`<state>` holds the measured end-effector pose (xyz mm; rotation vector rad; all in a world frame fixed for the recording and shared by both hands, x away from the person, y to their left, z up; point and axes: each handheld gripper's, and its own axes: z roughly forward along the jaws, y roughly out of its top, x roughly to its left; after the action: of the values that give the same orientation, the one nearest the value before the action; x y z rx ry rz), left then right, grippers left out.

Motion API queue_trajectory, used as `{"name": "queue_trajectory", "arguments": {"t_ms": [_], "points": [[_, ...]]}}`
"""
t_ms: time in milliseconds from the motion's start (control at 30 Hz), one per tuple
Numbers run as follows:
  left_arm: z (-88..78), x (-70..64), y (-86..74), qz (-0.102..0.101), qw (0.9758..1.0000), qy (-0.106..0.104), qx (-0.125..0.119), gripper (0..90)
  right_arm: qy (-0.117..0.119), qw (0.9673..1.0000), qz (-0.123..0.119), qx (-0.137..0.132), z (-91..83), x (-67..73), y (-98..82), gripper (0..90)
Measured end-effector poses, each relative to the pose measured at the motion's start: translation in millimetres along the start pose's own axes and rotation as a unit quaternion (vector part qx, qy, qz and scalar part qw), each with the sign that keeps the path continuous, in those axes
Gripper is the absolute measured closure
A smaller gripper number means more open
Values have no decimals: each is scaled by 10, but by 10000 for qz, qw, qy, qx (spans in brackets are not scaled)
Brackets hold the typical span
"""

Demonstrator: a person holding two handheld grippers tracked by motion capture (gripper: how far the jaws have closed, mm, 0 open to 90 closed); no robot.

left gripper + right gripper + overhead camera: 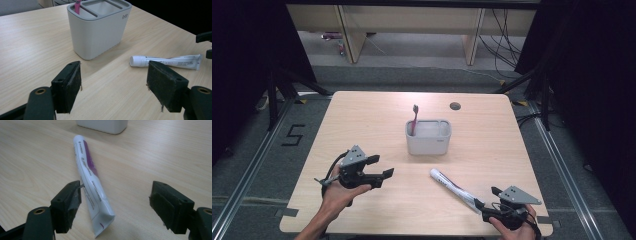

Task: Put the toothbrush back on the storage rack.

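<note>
Light wooden table [362, 120] with rounded corners and a round cable hole [455, 106] near the far edge. Grey floor [252, 165] beneath, marked with a black "5" [293, 135] at left and crossed by metal rails [569, 175]. Black curtains [242, 60] on both sides. Beyond, pale wooden furniture legs [352, 35] and loose black cables [504, 45]. Even, soft lighting.

- A light wooden desk [362, 120] with rounded corners is carrying everything; a small round hole [455, 106] is sitting near its far edge.
- A grey holder [428, 137] is standing upright at mid-desk, beyond the left hand-held gripper [381, 166].
- A white toothpaste tube [454, 190] is lying flat, its crimped end reaching between the jaws of the right hand-held gripper [115, 205], nearer the left jaw.
</note>
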<state>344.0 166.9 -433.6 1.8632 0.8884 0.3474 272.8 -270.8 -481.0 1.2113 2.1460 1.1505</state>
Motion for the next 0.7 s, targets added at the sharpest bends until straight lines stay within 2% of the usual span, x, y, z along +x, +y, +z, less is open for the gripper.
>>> {"name": "queue_trajectory", "arguments": {"t_ms": [267, 300, 333, 633, 700], "points": [[-54, 30, -136, -74, 10000, 55, 17, 270, 18, 10000, 12, 13, 0, 10, 3, 258], [-59, 32, -153, -99, 9999, 66, 26, 270, 68, 9997, 229, 89, -6, 42, 1, 258], [-65, 41, -166, -82, 9999, 65, 47, 270, 72, 9997, 229, 85, -4, 44, 2, 258], [-104, 48, -331, -83, 9999, 28, 121, 269, 85, 9999, 141, 43, 6, 44, 5, 259], [-109, 52, -371, -27, 9999, 46, 149, 268, 67, 10000, -17, 17, 8, 24, 10, 259]]}}
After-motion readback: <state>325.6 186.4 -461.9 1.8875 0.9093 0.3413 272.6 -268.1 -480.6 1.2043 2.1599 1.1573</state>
